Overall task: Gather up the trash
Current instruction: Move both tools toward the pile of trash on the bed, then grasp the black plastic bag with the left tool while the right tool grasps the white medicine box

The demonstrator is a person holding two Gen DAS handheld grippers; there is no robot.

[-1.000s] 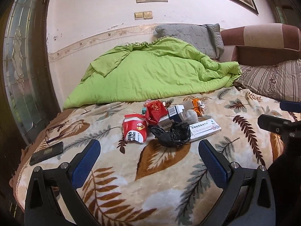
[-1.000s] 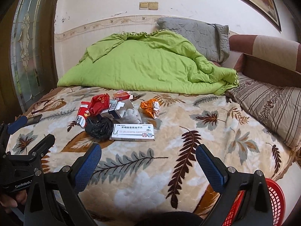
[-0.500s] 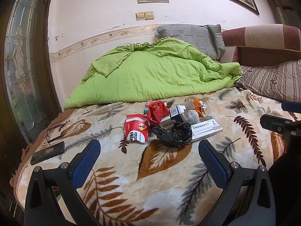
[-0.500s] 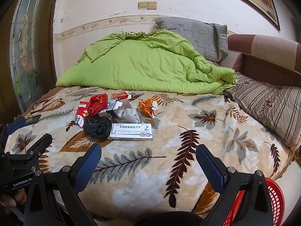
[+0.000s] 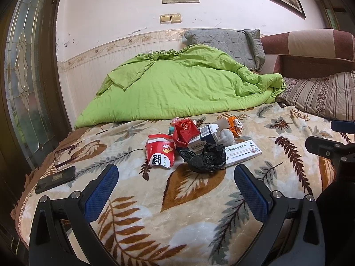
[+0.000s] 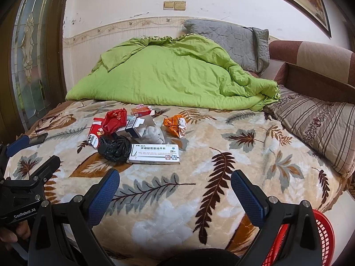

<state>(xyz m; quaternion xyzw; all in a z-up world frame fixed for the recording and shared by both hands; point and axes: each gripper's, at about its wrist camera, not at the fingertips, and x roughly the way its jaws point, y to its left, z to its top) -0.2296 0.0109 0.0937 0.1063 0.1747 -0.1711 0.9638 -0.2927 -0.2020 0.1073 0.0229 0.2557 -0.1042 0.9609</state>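
A pile of trash lies on the leaf-patterned blanket: a crumpled black bag (image 5: 205,157) (image 6: 115,147), a white medicine box (image 6: 155,154) (image 5: 243,153), a red-and-white carton (image 5: 159,154) (image 6: 94,136), a red wrapper (image 5: 185,130) (image 6: 114,119), a dark box (image 5: 207,132), crumpled grey paper (image 6: 153,134) and an orange wrapper (image 6: 175,125) (image 5: 235,124). My left gripper (image 5: 176,190) is open and empty, short of the black bag. My right gripper (image 6: 175,190) is open and empty, short of the medicine box.
A red mesh basket (image 6: 321,241) stands off the bed's near right corner. A black phone (image 5: 55,179) and glasses (image 5: 64,153) lie at the bed's left edge. A green quilt (image 5: 177,88), grey pillow (image 5: 224,42) and striped pillow (image 6: 315,124) lie behind.
Both grippers have shifted slightly toward the trash pile, which looks a little closer. Both stay open and empty. The trash has not moved.
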